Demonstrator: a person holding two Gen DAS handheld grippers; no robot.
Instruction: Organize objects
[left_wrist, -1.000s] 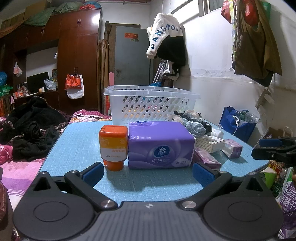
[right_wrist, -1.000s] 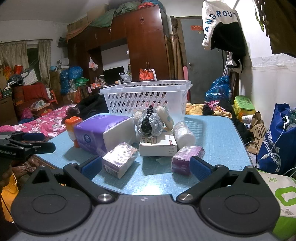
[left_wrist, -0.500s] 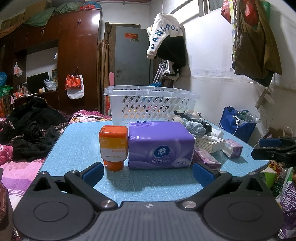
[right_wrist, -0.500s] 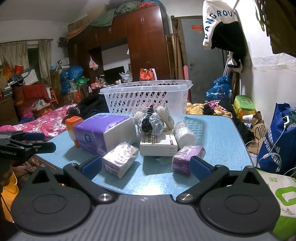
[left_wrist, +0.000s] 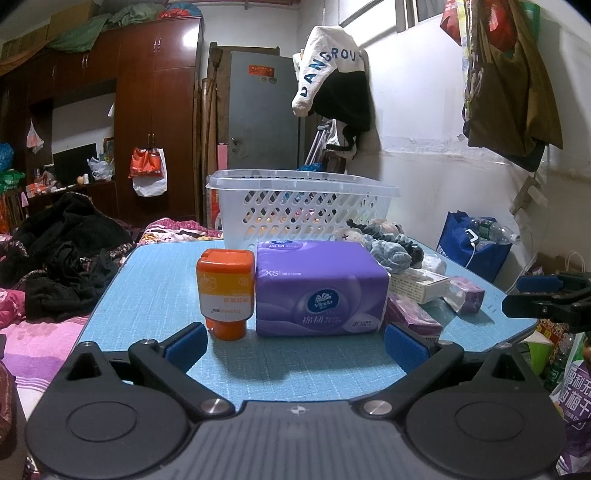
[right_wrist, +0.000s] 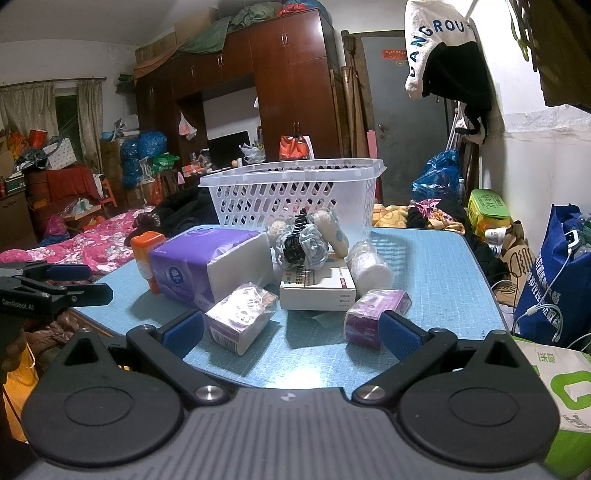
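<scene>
A white plastic basket (left_wrist: 301, 206) (right_wrist: 295, 192) stands at the far side of the blue table (left_wrist: 155, 295). In front of it lie an orange bottle (left_wrist: 226, 291), a purple tissue pack (left_wrist: 319, 290) (right_wrist: 207, 266), a white box (right_wrist: 317, 290), small purple packets (right_wrist: 242, 317) (right_wrist: 375, 314), a wrapped roll (right_wrist: 369, 267) and hair scrunchies (right_wrist: 303, 247). My left gripper (left_wrist: 295, 343) is open and empty at the near table edge, facing the bottle and tissue pack. My right gripper (right_wrist: 291, 332) is open and empty, level with the two small packets.
A bed with dark clothes (left_wrist: 55, 251) lies left of the table. A blue bag (right_wrist: 554, 277) and a green-white box (right_wrist: 565, 391) stand on the right. Wardrobes line the far wall. Each gripper shows at the edge of the other's view (left_wrist: 546, 295) (right_wrist: 44, 288).
</scene>
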